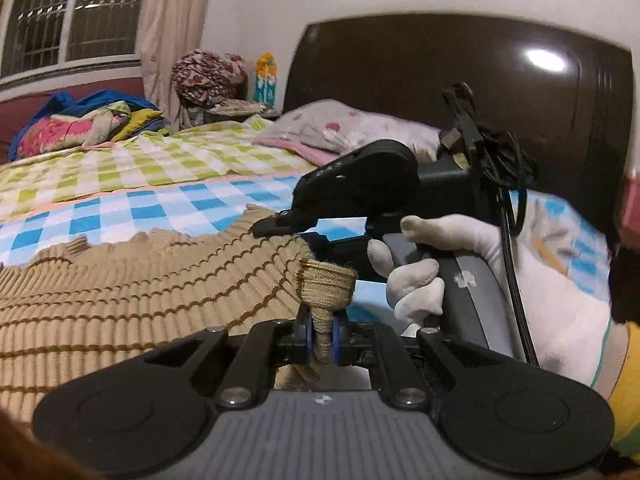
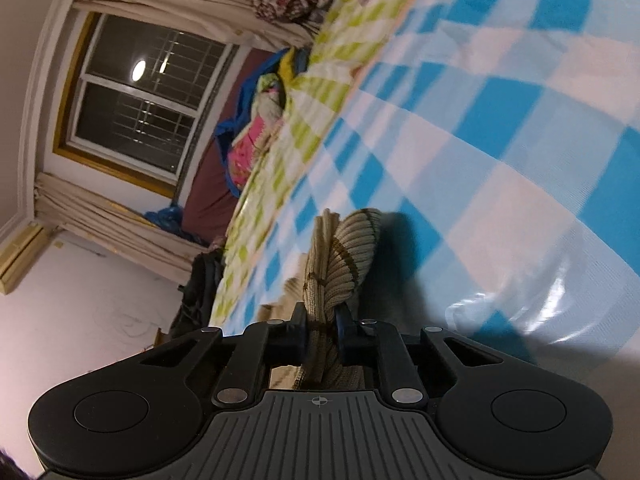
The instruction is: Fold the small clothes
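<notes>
Both grippers are clamped on the tan striped knit sweater (image 1: 140,280): the left gripper (image 1: 323,336) pinches a ribbed hem, the right gripper (image 2: 322,334) a bunched edge. It lies on the bed (image 1: 160,208), apparently not yet folded.

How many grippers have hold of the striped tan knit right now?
2. The left gripper is shut on a bunched edge of the tan knit garment. The right gripper is shut on another bunched part, seen in its own wrist view, above the blue checked sheet.

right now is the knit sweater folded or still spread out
Spread out: the sweater lies flat on the bed, pinched by both grippers.
</notes>
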The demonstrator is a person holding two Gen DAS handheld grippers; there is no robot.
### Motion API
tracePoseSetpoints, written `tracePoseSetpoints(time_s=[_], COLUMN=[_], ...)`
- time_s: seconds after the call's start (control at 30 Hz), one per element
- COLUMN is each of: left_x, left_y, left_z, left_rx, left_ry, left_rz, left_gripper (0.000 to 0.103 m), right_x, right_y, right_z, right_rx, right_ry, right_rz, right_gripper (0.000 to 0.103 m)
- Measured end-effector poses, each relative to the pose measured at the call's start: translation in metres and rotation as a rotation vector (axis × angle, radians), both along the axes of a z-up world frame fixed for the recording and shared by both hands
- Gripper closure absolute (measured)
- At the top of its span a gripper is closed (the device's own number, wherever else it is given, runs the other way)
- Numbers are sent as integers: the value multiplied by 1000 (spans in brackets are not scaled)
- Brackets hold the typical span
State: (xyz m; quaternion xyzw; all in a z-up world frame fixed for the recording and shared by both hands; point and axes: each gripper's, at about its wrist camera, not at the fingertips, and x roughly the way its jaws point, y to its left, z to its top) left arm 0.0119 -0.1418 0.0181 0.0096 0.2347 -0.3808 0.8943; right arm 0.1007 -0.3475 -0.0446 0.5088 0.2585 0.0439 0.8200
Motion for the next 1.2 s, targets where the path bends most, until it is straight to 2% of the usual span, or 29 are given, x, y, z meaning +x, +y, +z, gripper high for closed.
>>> tracePoseSetpoints(time_s=[0.3, 0.6, 0.73, 0.87, 1.2], left_x=[8, 17, 26, 36, 50], left_y=[72, 163, 201, 230, 267], left_z=[26, 26, 13, -5, -43], left_rx=[-184, -271, -285, -269, -250], left_ry=[35, 24, 44, 68, 154], left_rz=[102, 290, 374, 439, 505], left_gripper=[88, 89, 89, 89, 89], right_x=[16, 59, 87, 112, 136], right_y=[46, 132, 181, 229, 305], right_z=[58, 95, 96, 83, 47], right_rx=[-112, -221, -288, -371, -549], right_ry=[-62, -94, -77, -36, 69], right_rz=[31, 154, 231, 300, 410], right_gripper=[89, 89, 90, 90, 89])
